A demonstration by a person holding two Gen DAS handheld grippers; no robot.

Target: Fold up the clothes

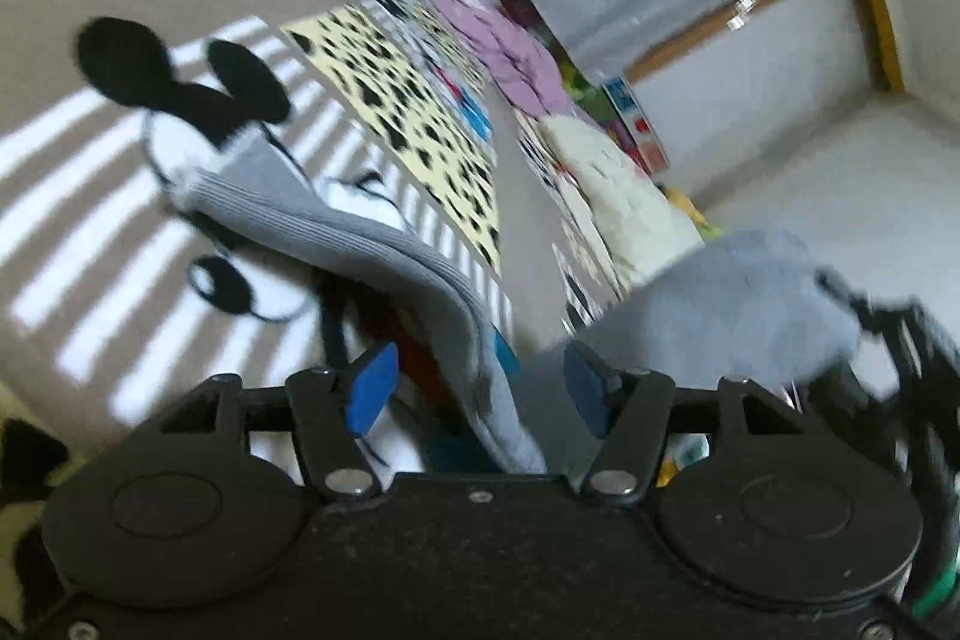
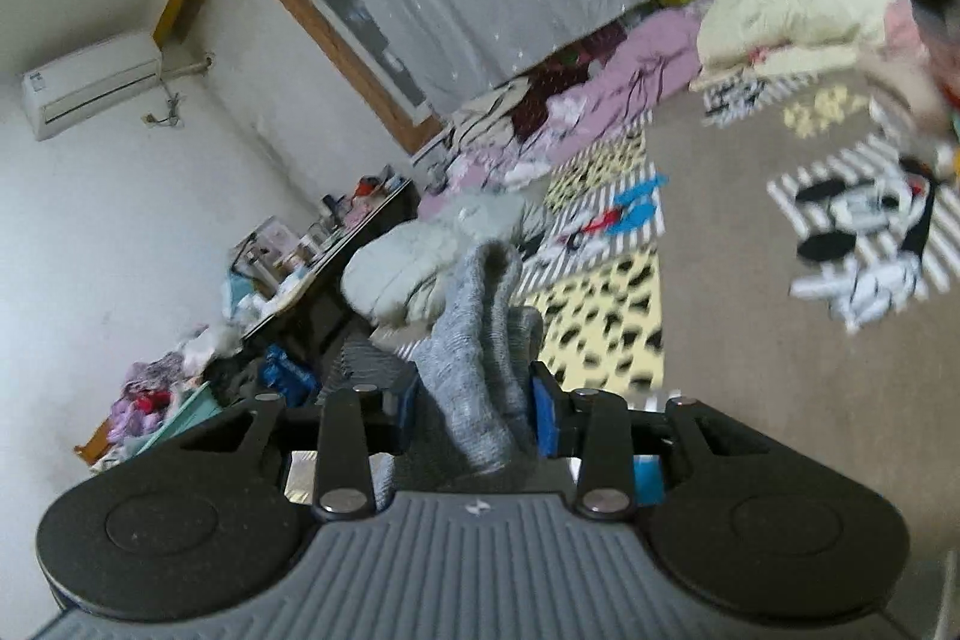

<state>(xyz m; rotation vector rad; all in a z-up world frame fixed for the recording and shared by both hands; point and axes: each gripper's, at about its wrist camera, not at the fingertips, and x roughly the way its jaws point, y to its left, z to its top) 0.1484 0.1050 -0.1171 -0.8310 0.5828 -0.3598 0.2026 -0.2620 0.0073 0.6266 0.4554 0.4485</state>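
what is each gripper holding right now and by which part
Both hold the grey knit garment: the right gripper pinches a bunched fold; the left gripper has its ribbed edge between half-open jaws.

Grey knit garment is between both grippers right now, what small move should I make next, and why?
Probably lower both grippers toward the bedspread and spread them apart to flatten the grey knit garment. The right gripper is shut on a bunched wad of it; in the left gripper a ribbed edge runs between wide-apart fingers, seemingly unpinched. The fabric hangs crumpled, so a fold line can't be set yet.
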